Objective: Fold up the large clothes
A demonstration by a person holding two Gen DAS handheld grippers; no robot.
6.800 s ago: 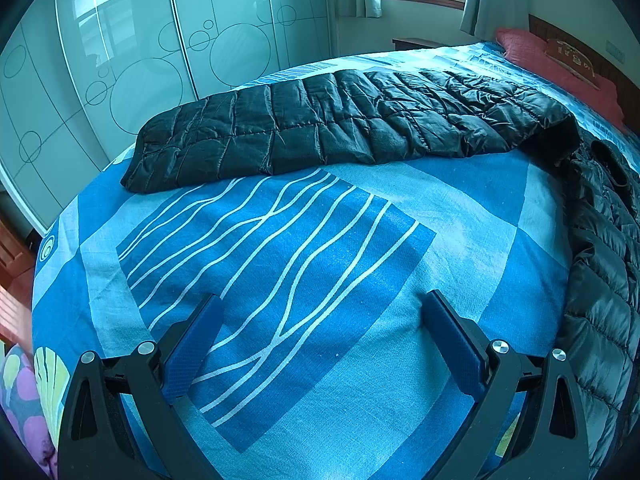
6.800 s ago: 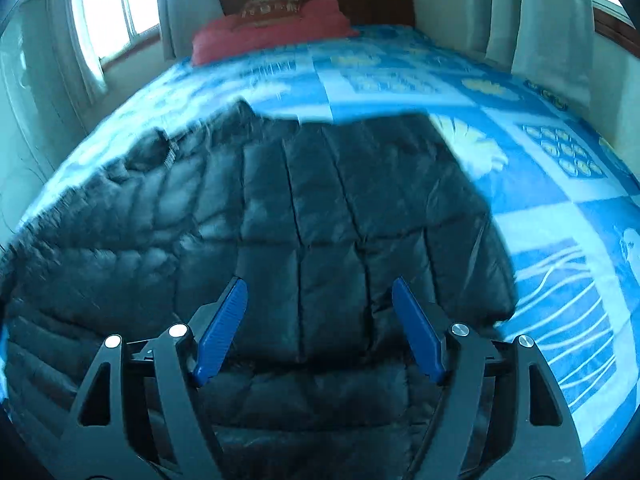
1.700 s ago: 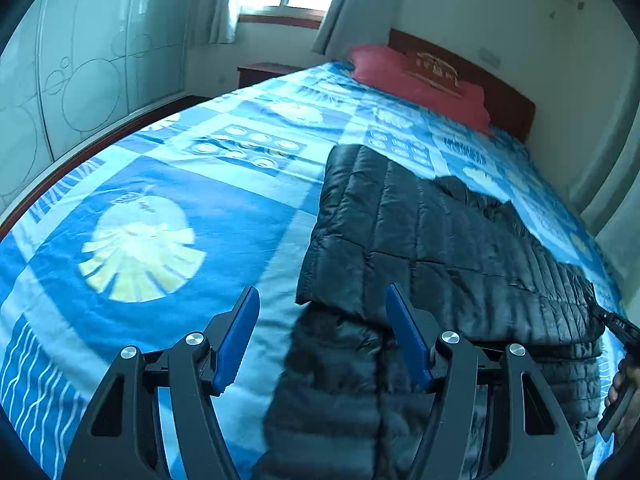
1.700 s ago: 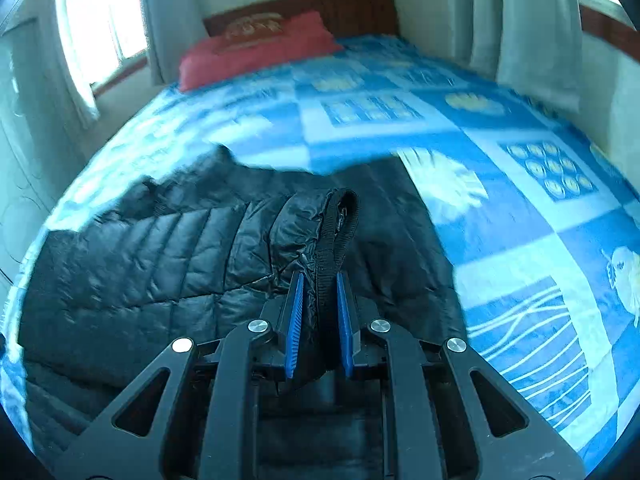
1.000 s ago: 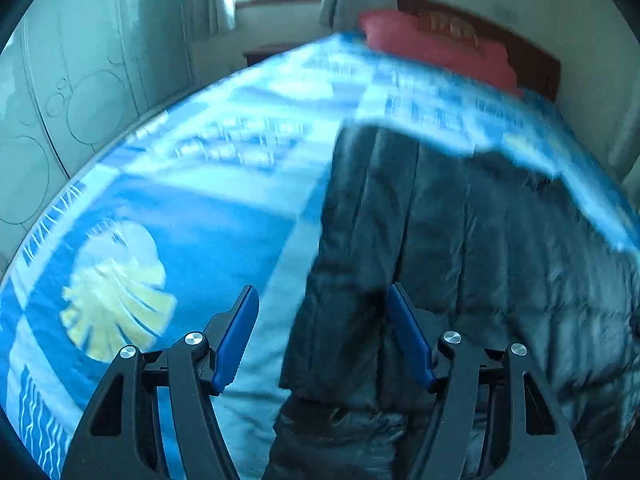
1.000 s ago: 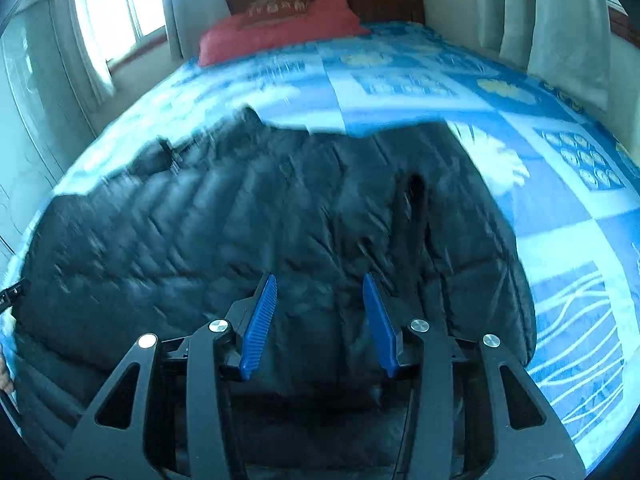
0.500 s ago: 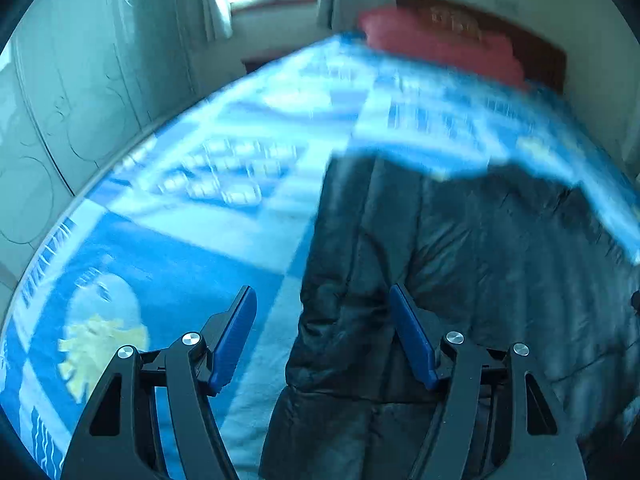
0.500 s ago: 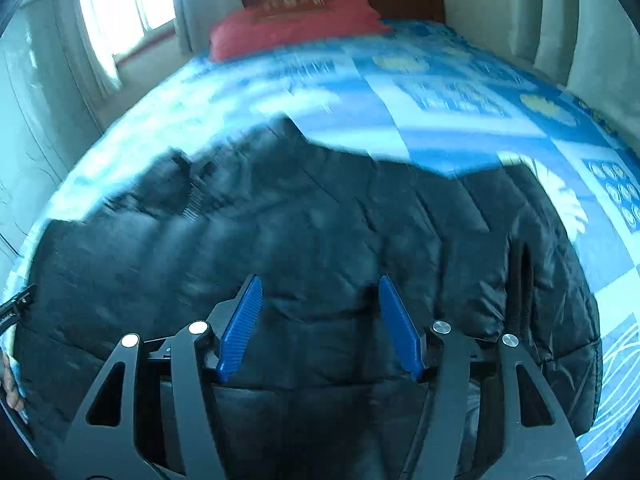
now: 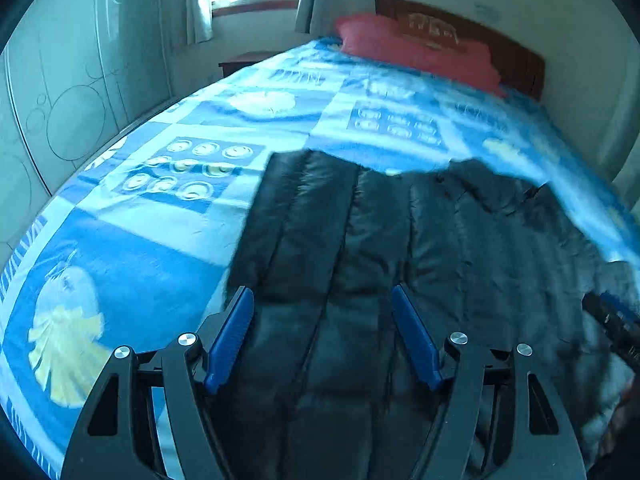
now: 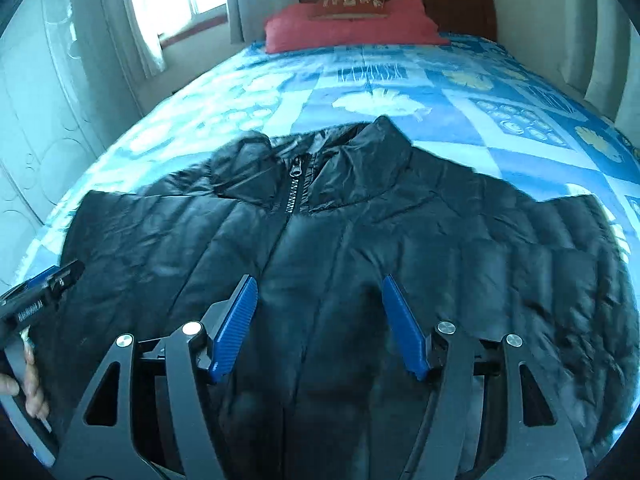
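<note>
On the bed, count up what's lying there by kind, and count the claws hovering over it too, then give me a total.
Black puffer jacket: 1
Red pillow: 1
Claws: 2, the left claw and the right claw, both open and holding nothing
Total: 4

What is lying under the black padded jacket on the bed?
The jacket lies on the blue patterned bedspread, which shows all around it. Both sleeves seem folded in over the body. Whatever lies under the jacket is covered and cannot be seen.
</note>
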